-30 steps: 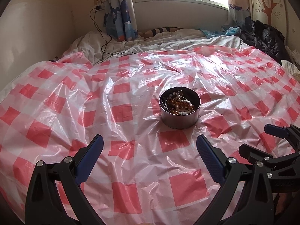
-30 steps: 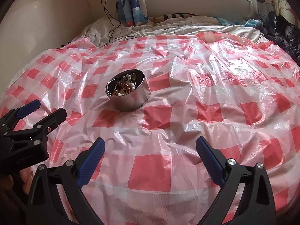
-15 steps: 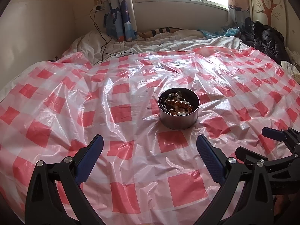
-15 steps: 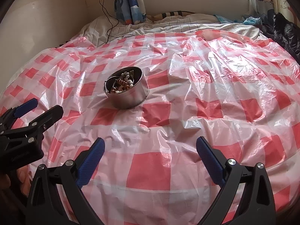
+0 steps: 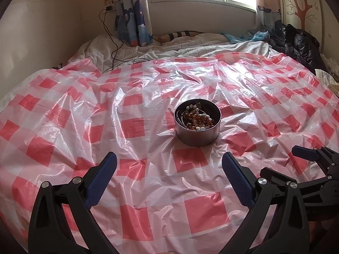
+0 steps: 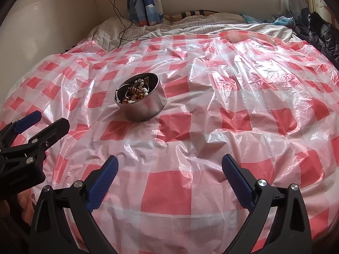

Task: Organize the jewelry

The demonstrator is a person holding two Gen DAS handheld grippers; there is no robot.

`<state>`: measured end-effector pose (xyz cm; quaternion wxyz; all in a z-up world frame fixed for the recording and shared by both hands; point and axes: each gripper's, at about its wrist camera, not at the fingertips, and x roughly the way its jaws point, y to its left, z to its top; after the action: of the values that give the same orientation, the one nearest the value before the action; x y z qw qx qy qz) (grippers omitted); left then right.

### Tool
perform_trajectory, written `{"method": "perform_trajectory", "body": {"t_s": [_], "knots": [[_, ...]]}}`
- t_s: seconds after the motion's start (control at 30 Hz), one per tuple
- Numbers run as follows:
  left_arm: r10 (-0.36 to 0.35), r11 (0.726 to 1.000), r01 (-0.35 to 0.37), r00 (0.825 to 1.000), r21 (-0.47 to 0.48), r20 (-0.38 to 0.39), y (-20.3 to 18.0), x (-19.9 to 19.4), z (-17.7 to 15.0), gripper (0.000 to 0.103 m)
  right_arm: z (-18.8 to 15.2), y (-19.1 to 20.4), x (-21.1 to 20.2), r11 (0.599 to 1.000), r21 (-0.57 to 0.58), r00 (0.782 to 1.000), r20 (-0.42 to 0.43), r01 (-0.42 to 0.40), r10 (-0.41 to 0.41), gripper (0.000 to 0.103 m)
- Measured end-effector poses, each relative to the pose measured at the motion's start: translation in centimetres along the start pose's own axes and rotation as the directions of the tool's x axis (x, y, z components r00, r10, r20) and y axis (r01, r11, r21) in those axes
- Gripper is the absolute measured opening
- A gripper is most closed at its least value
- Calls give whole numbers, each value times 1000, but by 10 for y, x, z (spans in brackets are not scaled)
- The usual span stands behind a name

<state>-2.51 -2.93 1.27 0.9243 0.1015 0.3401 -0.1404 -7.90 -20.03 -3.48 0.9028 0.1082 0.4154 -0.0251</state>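
From the left wrist view, the left gripper (image 5: 169, 165) hangs over the bed with its black arms and blue-padded fingers (image 5: 101, 175) spread wide and nothing between them. Ahead of it, a round silver metal tin (image 5: 198, 134) sits upright on the red-and-white checked plastic sheet (image 5: 131, 124) that covers the bed, a little right of the middle line between the fingers and well apart from them. Inside the tin lies a tangle of amber and white beaded jewelry (image 5: 197, 119), along with some thin metal pieces too small to make out. At the lower right edge the right gripper (image 5: 296, 160) shows from the side, one blue pad and one black finger parted. Beyond the sheet are a rumpled white striped bedsheet (image 5: 169, 50), a black cable (image 5: 112, 42) running down from a wall socket, a blue cartoon-print curtain (image 5: 133, 21) and a black puffy jacket (image 5: 296, 44) at the right.

From the right wrist view, the right gripper (image 6: 169, 165) is likewise wide and empty above the checked sheet (image 6: 254, 84). The tin (image 6: 144, 108) stands ahead and to the left, the beaded jewelry (image 6: 137, 92) heaped in it. The left gripper (image 6: 48, 120) reaches in from the left edge, its fingers parted, with part of the hand (image 6: 23, 205) holding it visible below.
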Motion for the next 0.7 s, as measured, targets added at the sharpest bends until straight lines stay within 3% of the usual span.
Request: {"method": "perform_trajectory", "body": {"t_s": [0.33, 0.5, 0.7], "knots": [[10, 1000, -10, 1000, 16, -11, -3, 3, -1, 95, -1, 0, 1, 1000, 2, 1000, -7, -2, 2, 95], [-38, 998, 38, 999, -53, -8, 5, 1, -4, 95, -2, -2, 5, 1000, 23, 1000, -19, -16, 17, 95], [41, 999, -41, 998, -5, 45, 0, -9, -3, 95, -2, -8, 1, 999, 50, 1000, 11, -12, 12, 95]]}}
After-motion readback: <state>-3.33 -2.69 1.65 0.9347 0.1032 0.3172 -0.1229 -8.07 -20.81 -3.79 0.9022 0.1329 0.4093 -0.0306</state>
